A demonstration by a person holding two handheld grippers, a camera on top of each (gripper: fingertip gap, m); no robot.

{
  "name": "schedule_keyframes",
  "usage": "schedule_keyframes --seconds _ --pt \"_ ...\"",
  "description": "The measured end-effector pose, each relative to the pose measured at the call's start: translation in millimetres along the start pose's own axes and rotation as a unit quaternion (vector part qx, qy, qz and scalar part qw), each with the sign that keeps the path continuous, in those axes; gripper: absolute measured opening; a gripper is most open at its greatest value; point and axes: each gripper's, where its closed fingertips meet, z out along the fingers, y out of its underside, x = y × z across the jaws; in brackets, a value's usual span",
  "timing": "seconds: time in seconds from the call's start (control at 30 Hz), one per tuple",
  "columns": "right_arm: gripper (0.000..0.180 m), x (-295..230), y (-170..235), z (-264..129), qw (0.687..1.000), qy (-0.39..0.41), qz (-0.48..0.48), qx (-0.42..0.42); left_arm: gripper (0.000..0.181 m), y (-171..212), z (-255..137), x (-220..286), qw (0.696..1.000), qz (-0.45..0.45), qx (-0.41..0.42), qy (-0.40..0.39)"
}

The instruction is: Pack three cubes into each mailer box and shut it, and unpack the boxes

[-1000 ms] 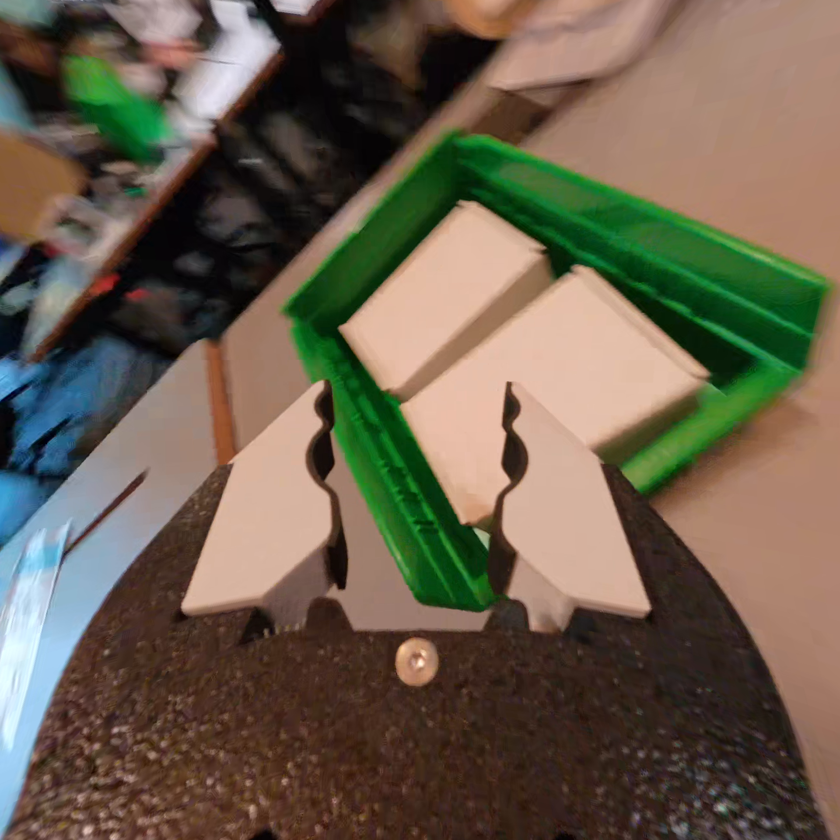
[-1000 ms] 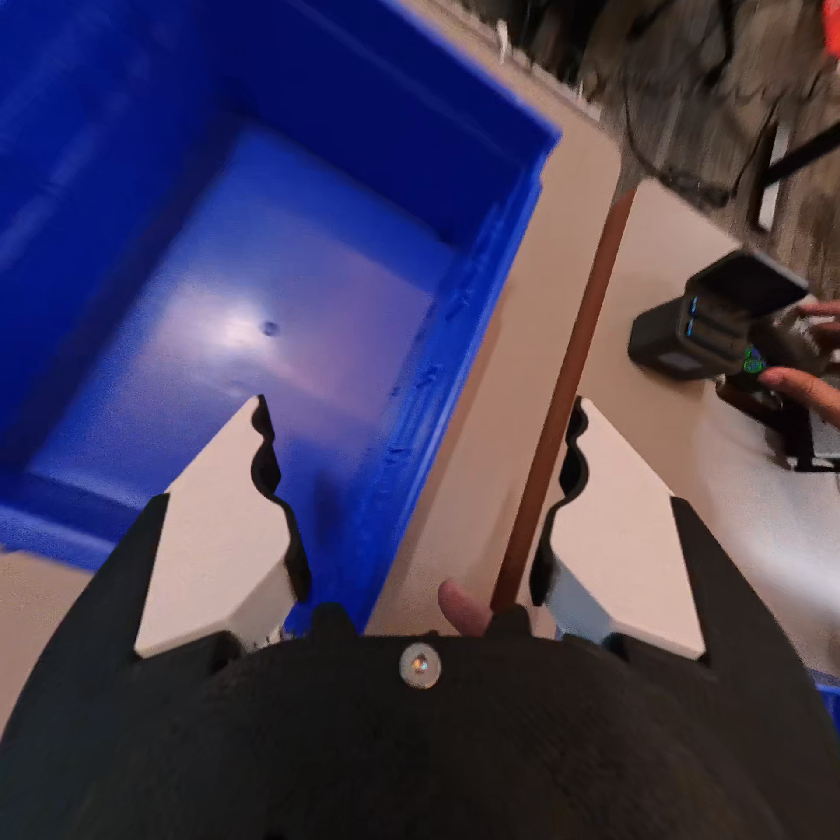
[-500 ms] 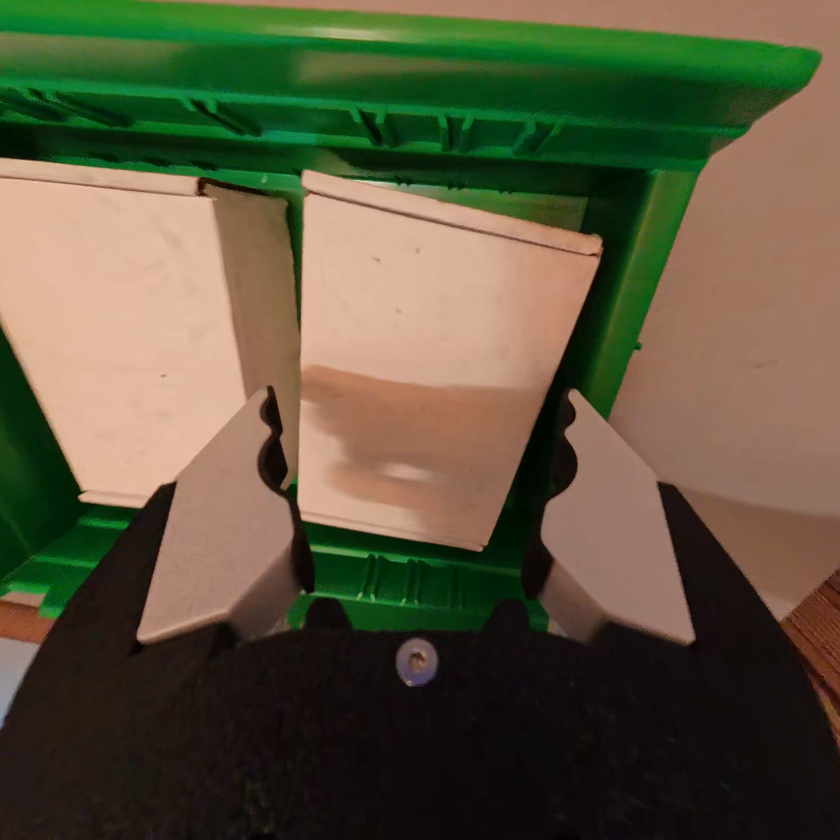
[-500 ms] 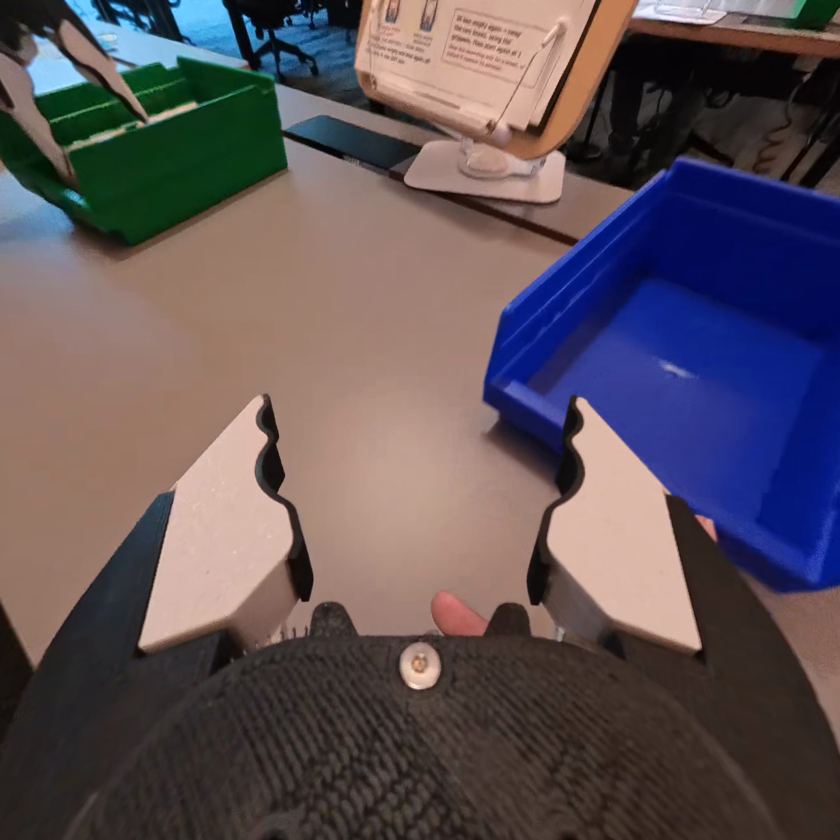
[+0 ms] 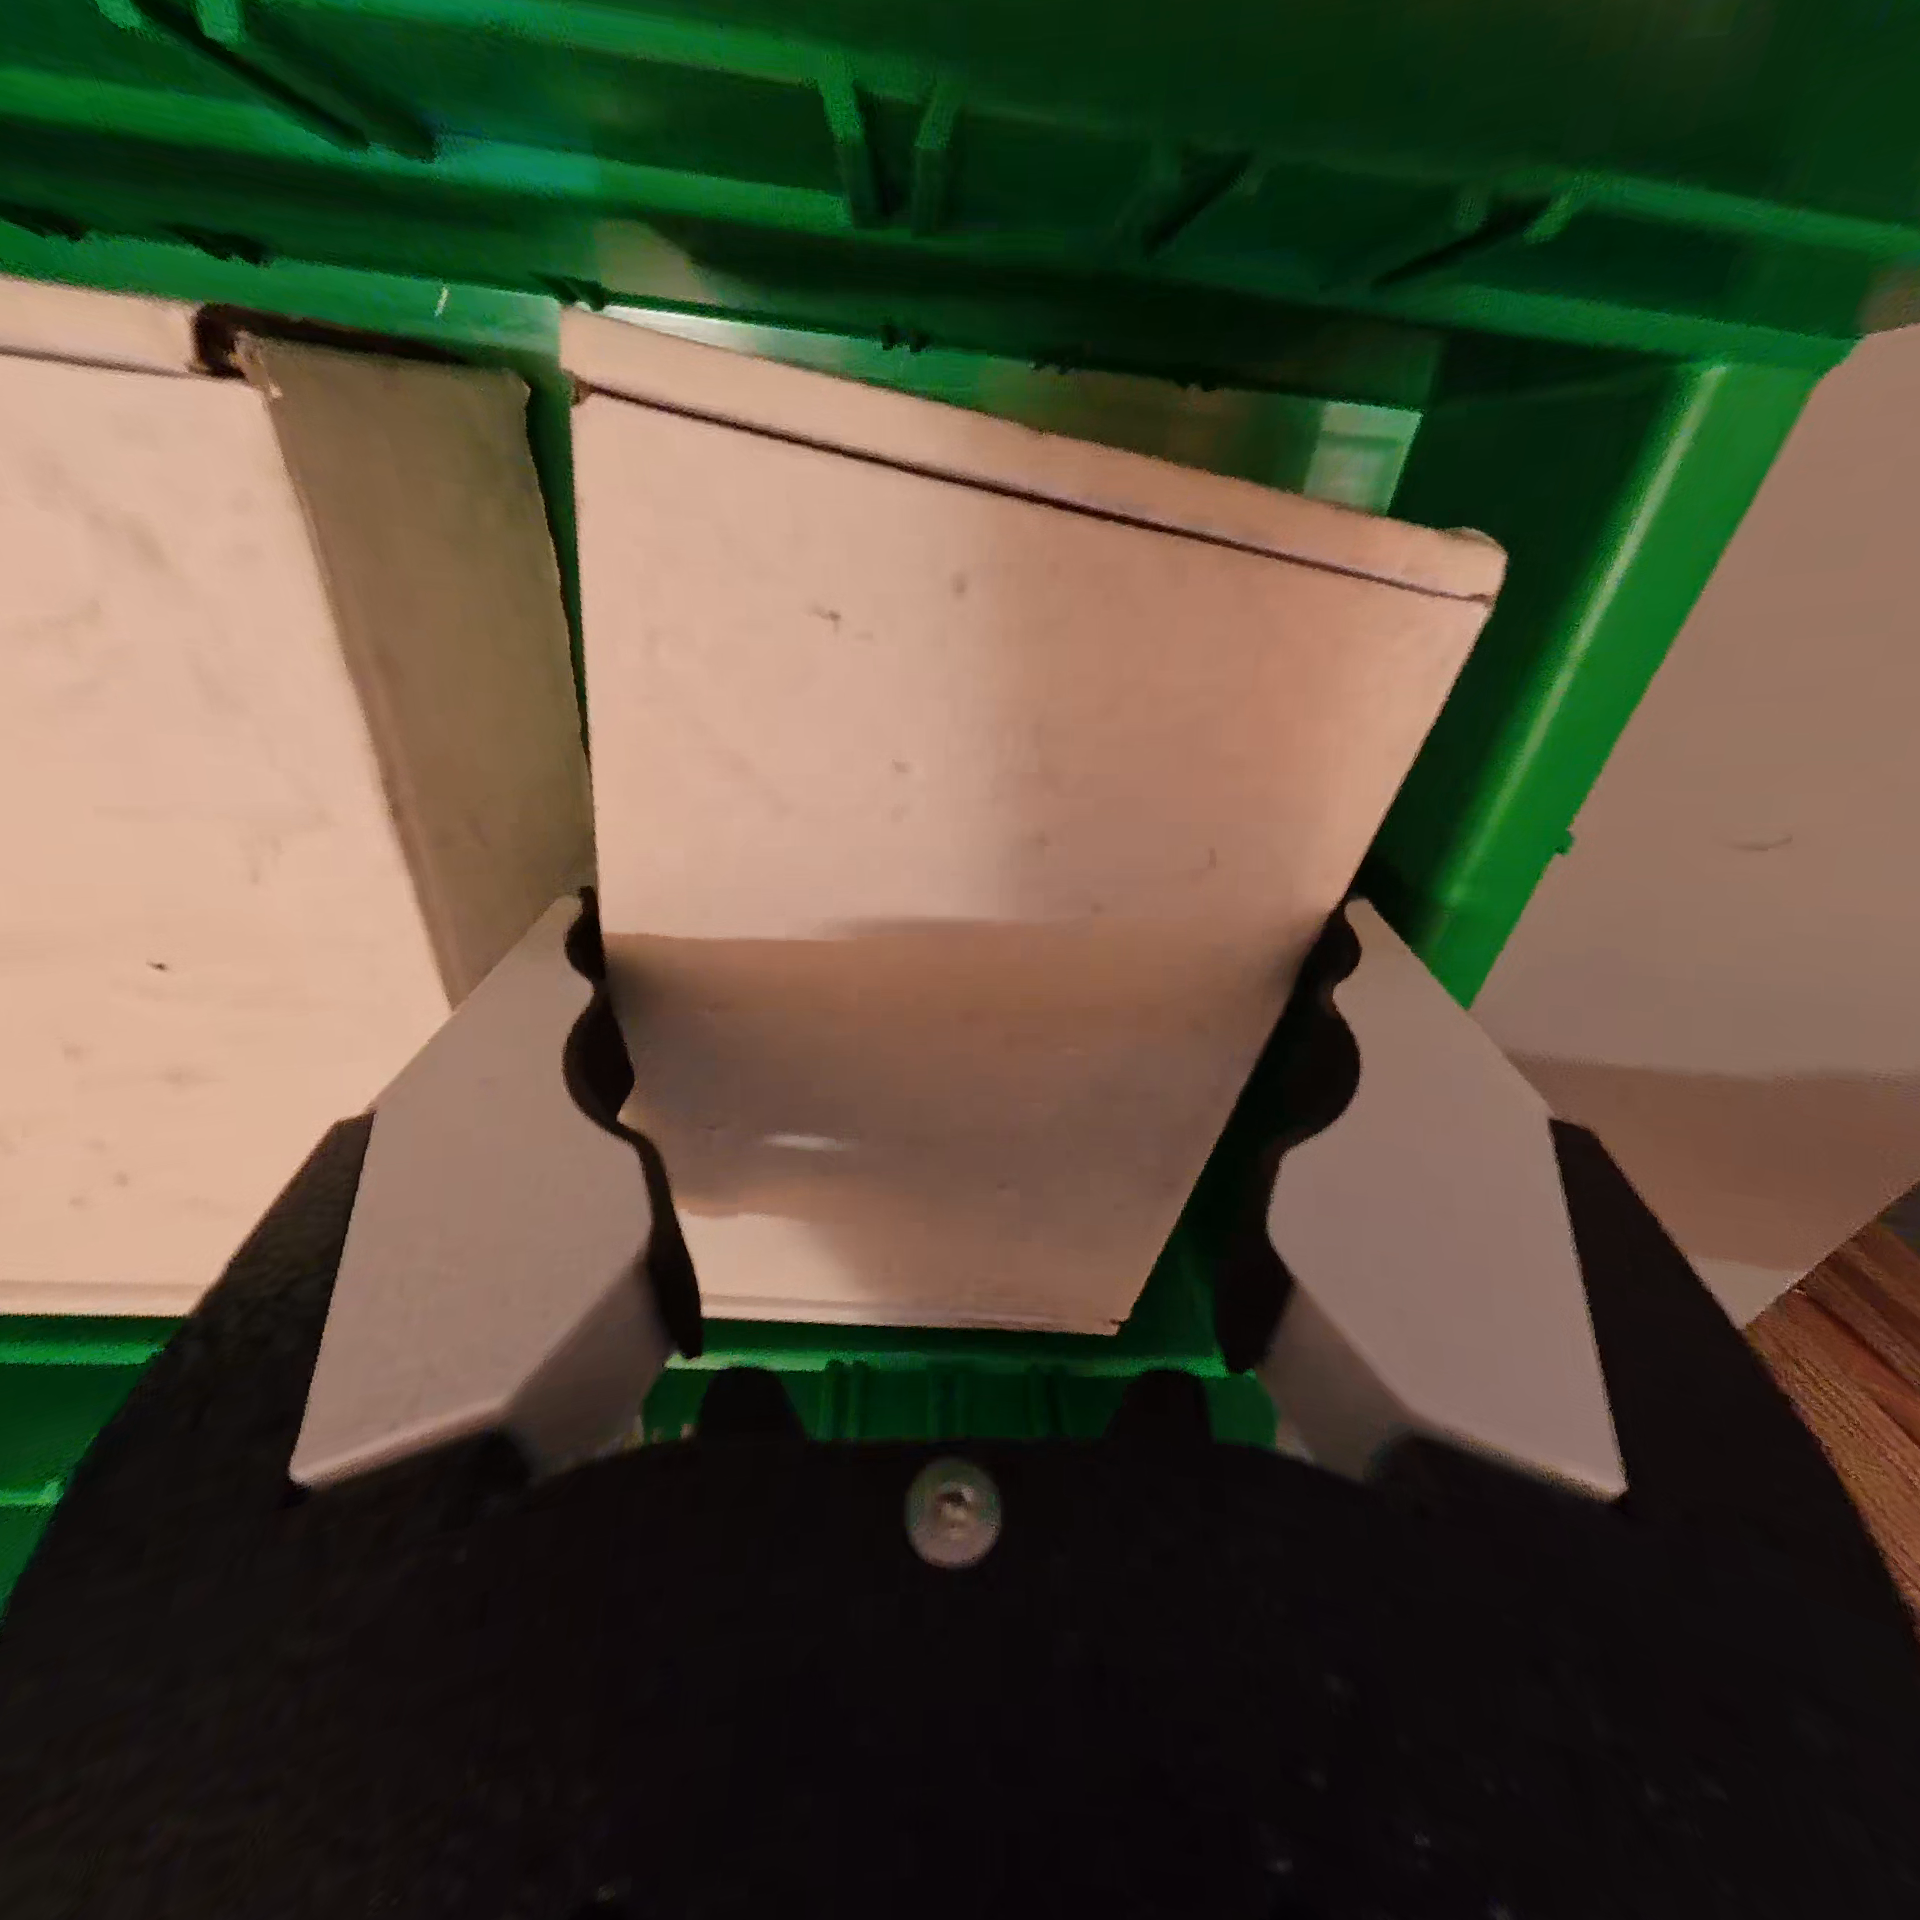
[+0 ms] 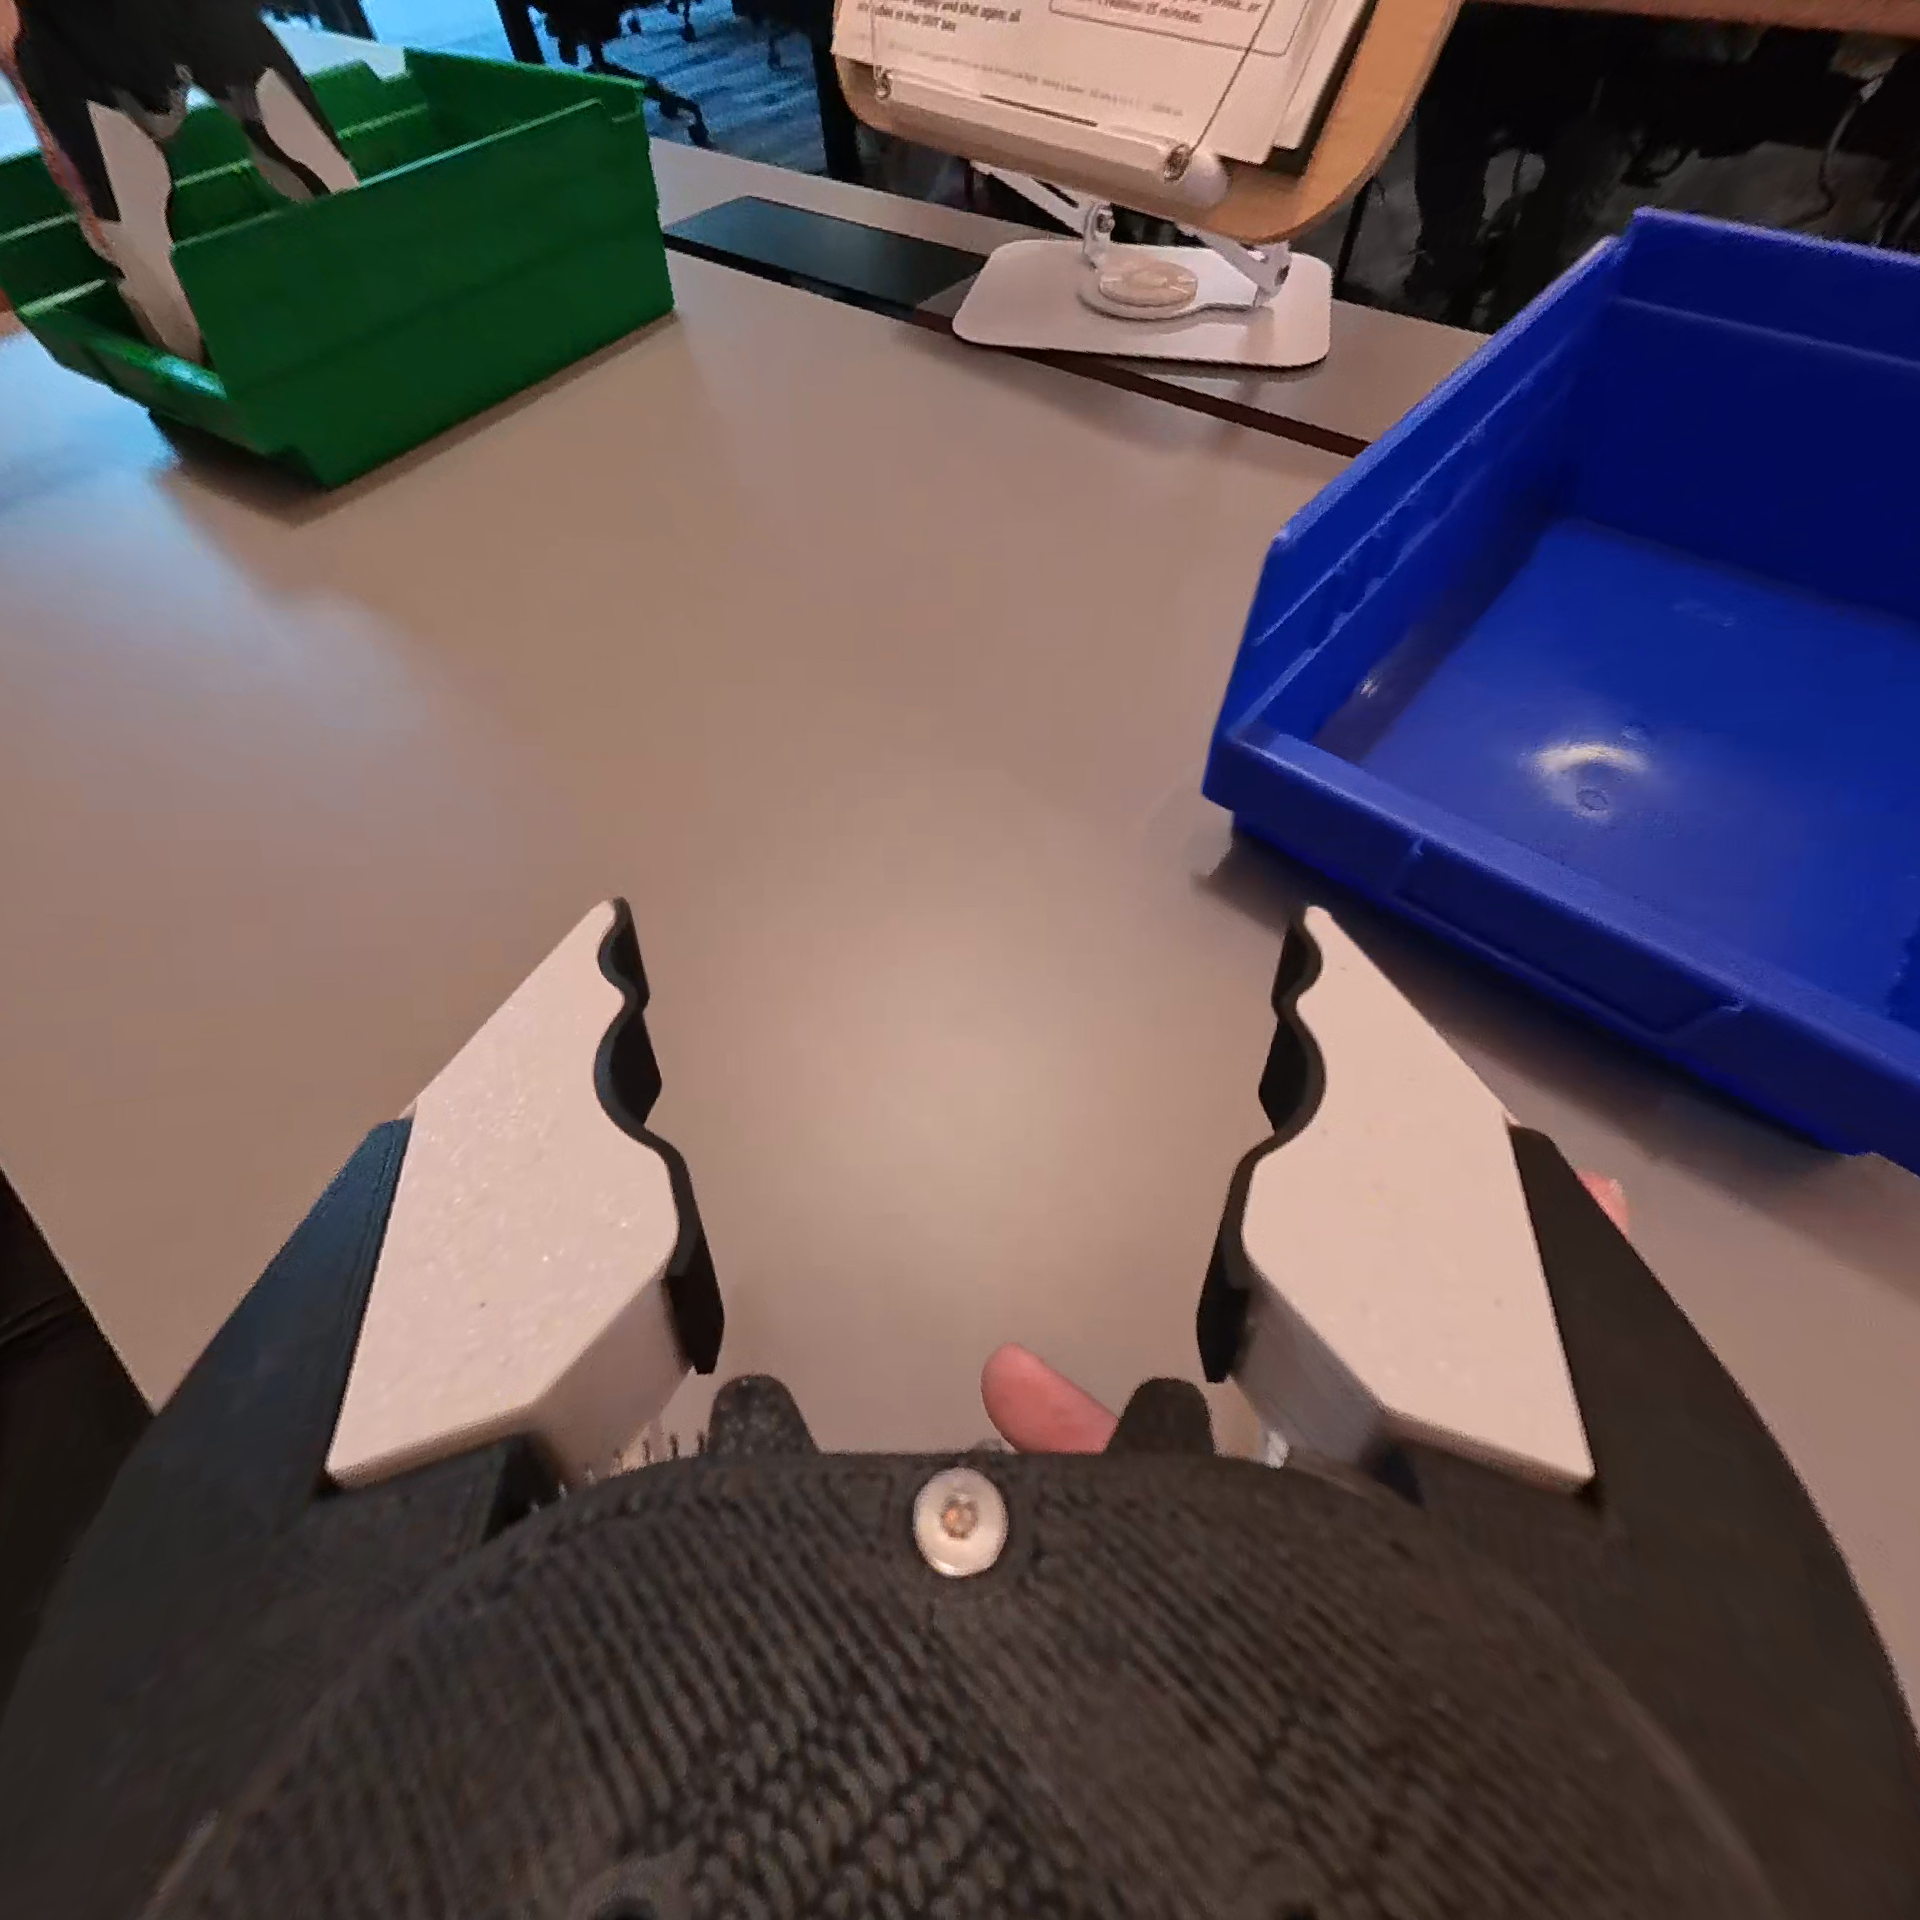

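Observation:
Two shut white mailer boxes lie side by side in a green bin (image 5: 1558, 623). My left gripper (image 5: 961, 935) is open and straddles the right-hand box (image 5: 987, 675), one finger along each side edge, close to or just touching it. The other box (image 5: 156, 779) lies to its left. The right wrist view shows the green bin (image 6: 436, 281) at the far left of the table with the left gripper (image 6: 244, 244) reaching into it. My right gripper (image 6: 961, 914) is open and holds nothing, low over the grey table (image 6: 831, 623). I see no cubes.
A blue bin (image 6: 1455, 862) stands on the table just right of my right gripper. A document stand with papers (image 6: 1143, 281) and a black strip (image 6: 821, 255) are at the back edge. A wooden floor patch (image 5: 1860, 1351) shows past the table's edge.
My left gripper has swung over the green bin and come down around the right-hand box. My right gripper has turned away from the blue bin and settled over the table.

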Motion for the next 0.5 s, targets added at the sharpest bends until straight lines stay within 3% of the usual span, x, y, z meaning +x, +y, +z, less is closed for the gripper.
schedule_keyframes --seconds 0.3,0.5 --pt "0.114 4 -6 -9 1.0 0.014 -0.002 0.013 0.127 7 -17 -7 0.998 -0.006 -0.025 -0.065" --pt "0.114 2 2 -17 0.999 0.03 -0.04 -0.013 0.127 -9 -96 3 0.995 -0.028 0.004 -0.095"
